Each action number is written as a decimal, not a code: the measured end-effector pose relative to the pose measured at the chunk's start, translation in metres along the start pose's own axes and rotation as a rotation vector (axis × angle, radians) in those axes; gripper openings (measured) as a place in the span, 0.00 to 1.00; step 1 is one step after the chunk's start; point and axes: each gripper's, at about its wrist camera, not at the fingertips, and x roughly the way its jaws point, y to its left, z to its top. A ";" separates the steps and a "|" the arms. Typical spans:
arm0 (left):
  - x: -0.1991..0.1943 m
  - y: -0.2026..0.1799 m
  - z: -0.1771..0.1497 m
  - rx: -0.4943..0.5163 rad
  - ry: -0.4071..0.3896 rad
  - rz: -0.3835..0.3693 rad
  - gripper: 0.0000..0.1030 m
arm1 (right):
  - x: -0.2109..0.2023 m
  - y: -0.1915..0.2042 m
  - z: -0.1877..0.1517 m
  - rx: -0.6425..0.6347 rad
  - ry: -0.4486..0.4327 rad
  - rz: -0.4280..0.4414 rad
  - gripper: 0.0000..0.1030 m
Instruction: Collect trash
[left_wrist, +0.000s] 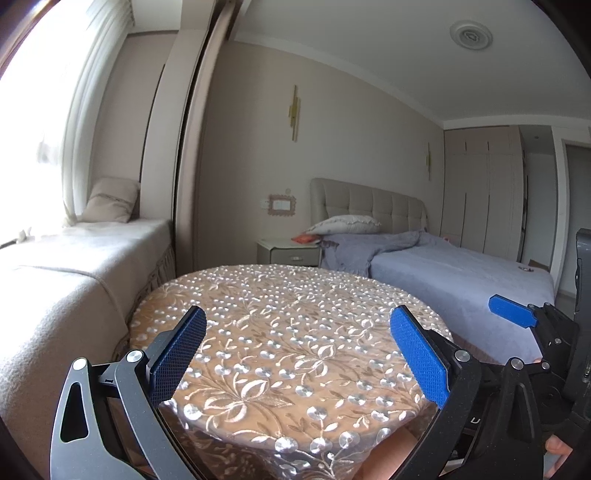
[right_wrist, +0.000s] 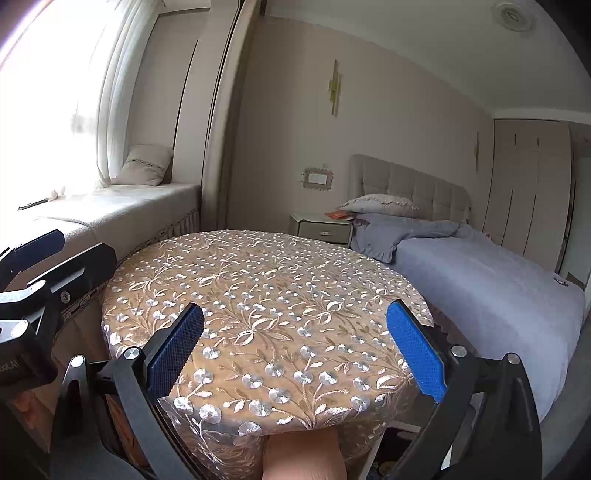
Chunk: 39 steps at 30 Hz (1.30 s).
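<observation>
Trash shows nowhere on the round surface draped in beige floral-embroidered cloth (left_wrist: 291, 332) ahead of both the left tool (left_wrist: 297, 345) and right tool (right_wrist: 295, 345), each spread wide and empty, so I judge the searching step comes next.

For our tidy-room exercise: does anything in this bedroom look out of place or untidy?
The grey duvet lies rumpled at the head of the bed; an orange item sits on the nightstand. The round table looks bare.
</observation>
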 end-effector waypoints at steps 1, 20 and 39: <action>0.000 0.000 0.000 0.004 0.000 0.003 0.95 | 0.001 0.000 0.000 0.002 0.002 0.001 0.96; 0.010 -0.014 -0.001 0.047 0.040 0.007 0.95 | 0.021 -0.015 -0.015 0.085 0.049 0.032 0.96; 0.078 -0.029 0.113 0.065 0.049 0.184 0.95 | 0.089 -0.037 0.037 0.285 -0.004 0.065 0.96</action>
